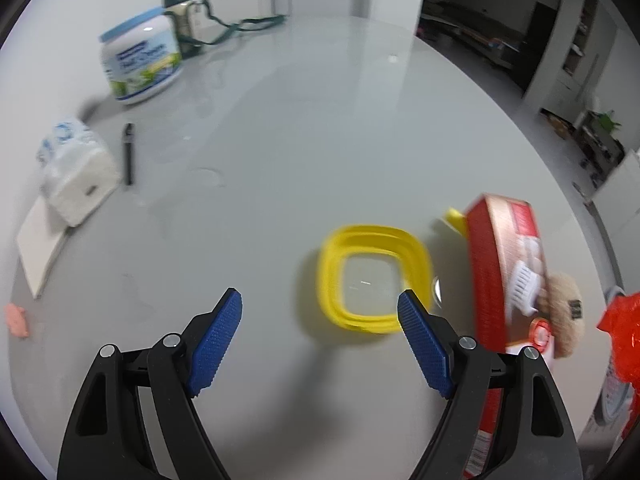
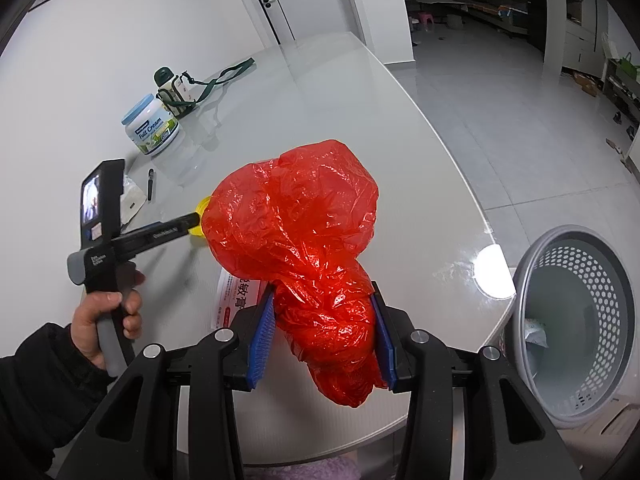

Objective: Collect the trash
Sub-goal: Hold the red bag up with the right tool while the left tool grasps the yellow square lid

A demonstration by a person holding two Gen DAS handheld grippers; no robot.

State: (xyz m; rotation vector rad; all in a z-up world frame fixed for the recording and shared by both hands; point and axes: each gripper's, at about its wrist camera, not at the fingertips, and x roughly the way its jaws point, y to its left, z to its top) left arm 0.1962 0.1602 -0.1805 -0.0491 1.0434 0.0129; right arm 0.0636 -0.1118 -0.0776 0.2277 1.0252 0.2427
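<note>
The table top was smooth, glossy and reflective. The red bag was thin, crinkled, shiny plastic film. The yellow lid looked like smooth plastic. The basket was matt grey perforated plastic. The blue gripper pads were ribbed.

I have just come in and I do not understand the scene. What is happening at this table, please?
A person is clearing trash from a white table with a hand-held gripper in each hand. The right gripper is shut on a crumpled red plastic bag, held above the table. A grey perforated bin stands beside the table edge, to the right. The left gripper is open and empty, near a yellow lid and a red box that lie on the table.
</note>
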